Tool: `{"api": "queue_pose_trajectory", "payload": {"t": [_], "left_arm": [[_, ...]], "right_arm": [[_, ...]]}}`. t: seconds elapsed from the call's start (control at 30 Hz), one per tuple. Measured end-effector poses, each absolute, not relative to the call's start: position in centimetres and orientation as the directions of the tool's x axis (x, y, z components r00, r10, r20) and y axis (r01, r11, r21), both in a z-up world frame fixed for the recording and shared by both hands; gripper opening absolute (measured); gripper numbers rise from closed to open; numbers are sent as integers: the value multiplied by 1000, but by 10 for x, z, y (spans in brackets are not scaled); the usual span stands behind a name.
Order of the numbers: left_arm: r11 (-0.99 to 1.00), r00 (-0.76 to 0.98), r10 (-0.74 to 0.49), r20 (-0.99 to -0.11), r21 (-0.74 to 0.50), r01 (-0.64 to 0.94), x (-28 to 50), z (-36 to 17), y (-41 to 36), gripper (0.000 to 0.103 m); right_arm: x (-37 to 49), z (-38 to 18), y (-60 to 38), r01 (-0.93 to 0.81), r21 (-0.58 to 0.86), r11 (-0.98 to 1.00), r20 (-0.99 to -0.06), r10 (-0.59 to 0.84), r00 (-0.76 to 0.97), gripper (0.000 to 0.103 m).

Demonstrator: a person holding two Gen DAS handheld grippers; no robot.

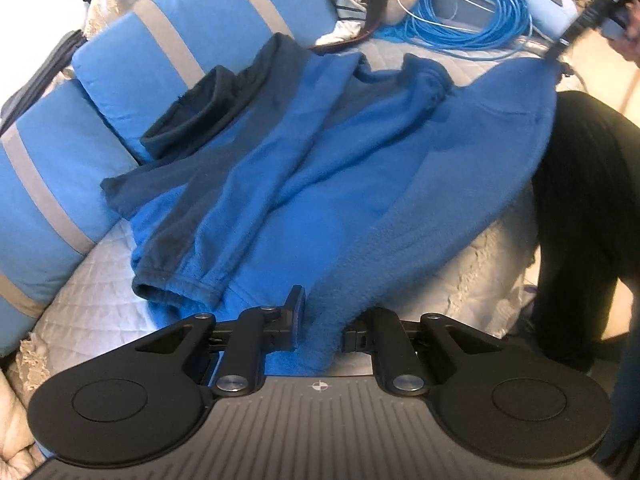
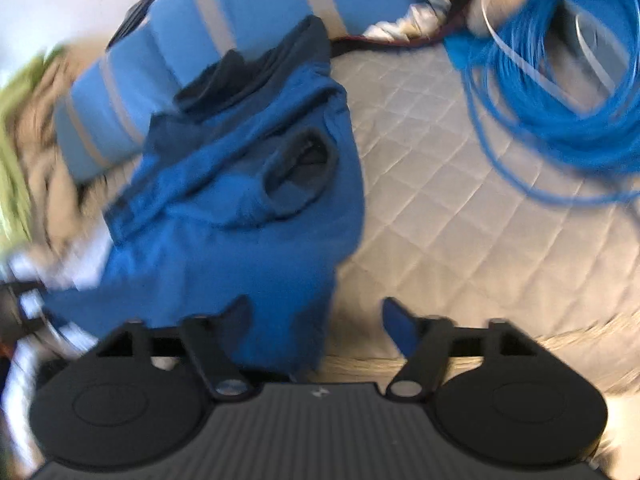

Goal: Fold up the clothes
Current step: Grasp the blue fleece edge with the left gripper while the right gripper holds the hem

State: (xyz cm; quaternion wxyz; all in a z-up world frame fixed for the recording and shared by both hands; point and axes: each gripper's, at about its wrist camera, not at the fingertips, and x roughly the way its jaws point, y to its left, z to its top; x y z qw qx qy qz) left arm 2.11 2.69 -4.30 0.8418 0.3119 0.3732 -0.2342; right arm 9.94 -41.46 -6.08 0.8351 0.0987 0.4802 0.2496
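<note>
Sweater: one blue sweater [image 1: 304, 168] lies spread on the bed [image 1: 92, 304], beside the pillows.
Pillows: two blue pillows [image 1: 132, 80] with grey stripes.
Cable: one blue coil [image 1: 468, 12].
Left tool [image 1: 320, 320]: pinching the sweater's edge.
Right tool [image 2: 316, 320]: spread wide, gripping nothing, sweater just beside one finger.

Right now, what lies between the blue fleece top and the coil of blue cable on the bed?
Only bare quilted bedcover separates the fleece top from the cable coil, shown most plainly in the right wrist view.
</note>
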Motion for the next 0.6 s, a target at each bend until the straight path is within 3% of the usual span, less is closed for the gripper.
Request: {"api": "queue_pose_trajectory", "payload": {"t": [0.17, 0.33, 0.47, 0.6], "left_arm": [[704, 611, -141, -779, 355, 615, 27, -42, 24, 12], [714, 599, -140, -789, 338, 613, 29, -41, 26, 12], [712, 590, -138, -796, 334, 617, 28, -41, 27, 12], [714, 585, -137, -800, 330, 618, 26, -42, 28, 12]], "right_arm": [[58, -51, -401, -541, 18, 841, -735, 377, 563, 99], [15, -54, -374, -691, -354, 630, -677, 338, 654, 102], [-16, -84, -342, -606, -712, 355, -544, 268, 795, 101], [-22, -120, -322, -488, -871, 67, -449, 297, 843, 94]]}}
